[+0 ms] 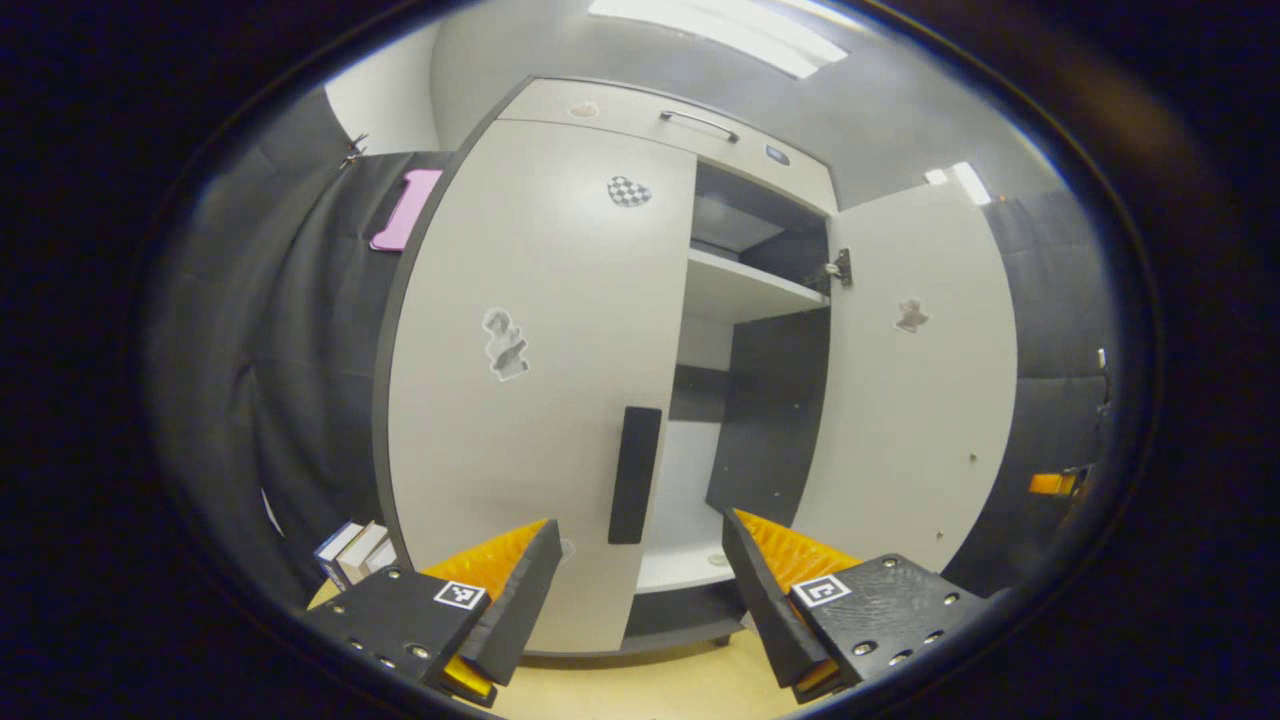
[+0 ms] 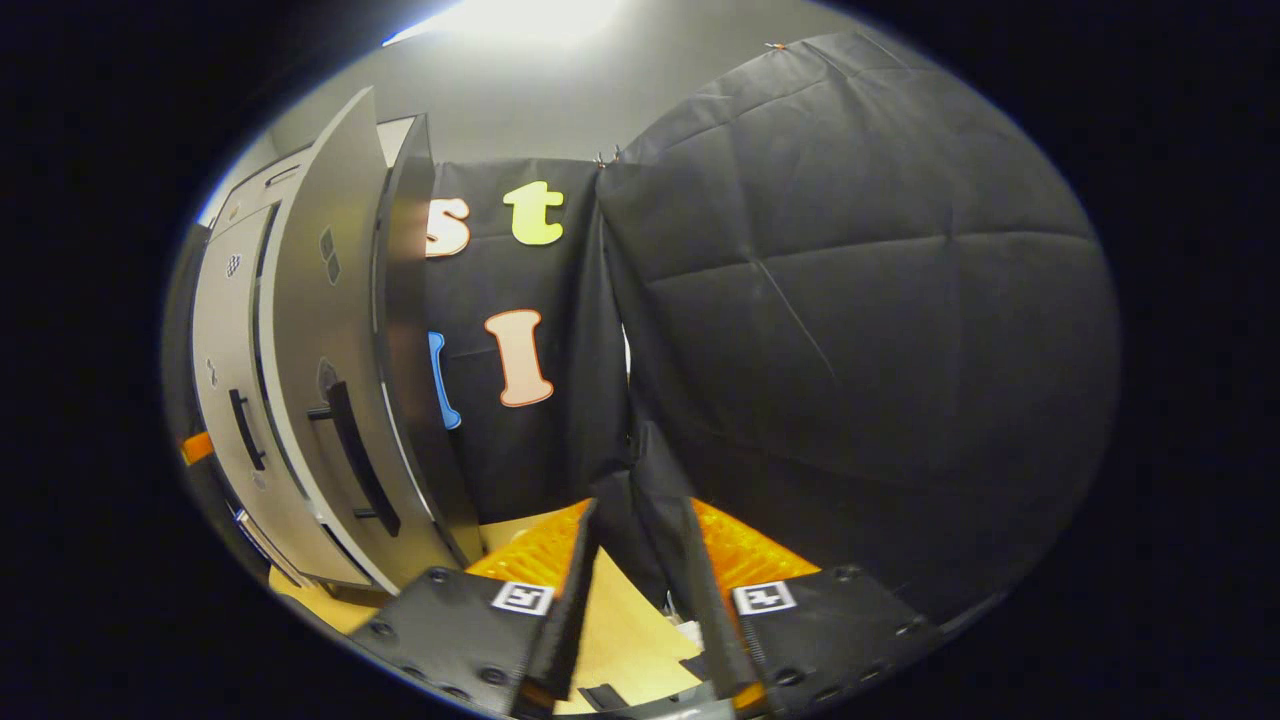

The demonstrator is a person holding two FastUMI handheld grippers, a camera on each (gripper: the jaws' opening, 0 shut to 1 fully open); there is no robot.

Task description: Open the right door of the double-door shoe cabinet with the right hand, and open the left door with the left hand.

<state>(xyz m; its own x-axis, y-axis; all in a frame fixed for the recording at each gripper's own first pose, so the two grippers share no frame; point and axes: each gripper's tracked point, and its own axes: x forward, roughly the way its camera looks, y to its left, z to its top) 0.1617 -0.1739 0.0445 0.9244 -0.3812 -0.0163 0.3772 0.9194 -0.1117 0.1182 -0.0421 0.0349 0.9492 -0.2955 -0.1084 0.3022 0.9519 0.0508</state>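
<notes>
The shoe cabinet's left door (image 1: 540,380) is closed, pale grey, with a dark vertical handle (image 1: 635,475) near its right edge. My left gripper (image 1: 640,535) is open in front of that handle, a short way off, with nothing between its fingers. The right door (image 1: 910,380) stands swung wide open to the right, baring the shelves (image 1: 750,290) inside. In the right gripper view the cabinet is at the left, seen from the side, with the open right door (image 2: 325,330) and its handle (image 2: 355,460) facing me. My right gripper (image 2: 640,520) is away from the door, partly open and holding nothing.
A drawer with a metal handle (image 1: 700,122) tops the cabinet. Some books (image 1: 355,550) stand on the floor to the left of the cabinet. Black cloth walls (image 2: 850,330) close in behind and to the right. The floor (image 1: 650,690) is pale wood.
</notes>
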